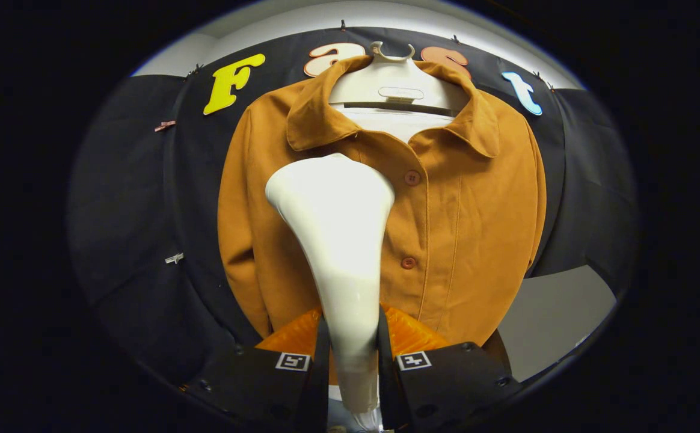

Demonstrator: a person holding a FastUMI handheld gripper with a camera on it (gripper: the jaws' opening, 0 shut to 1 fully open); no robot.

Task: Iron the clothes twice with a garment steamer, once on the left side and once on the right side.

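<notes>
An orange-brown buttoned jacket [458, 228] hangs on a white hanger [393, 78] against the booth's black wall. My gripper [353, 355] is shut on the handle of a white garment steamer [341, 228], both fingers pressing its narrow lower part. The steamer rises from between the fingers. Its wide head lies over the jacket's left chest, just below the collar and left of the button line. I cannot tell whether the head touches the cloth. The steamer hides part of the jacket's left front.
Black cloth wall [145, 228] surrounds the jacket on both sides. A grey surface [554, 313] lies to the lower right of the jacket. Small clips [174, 258] pin the cloth at the left.
</notes>
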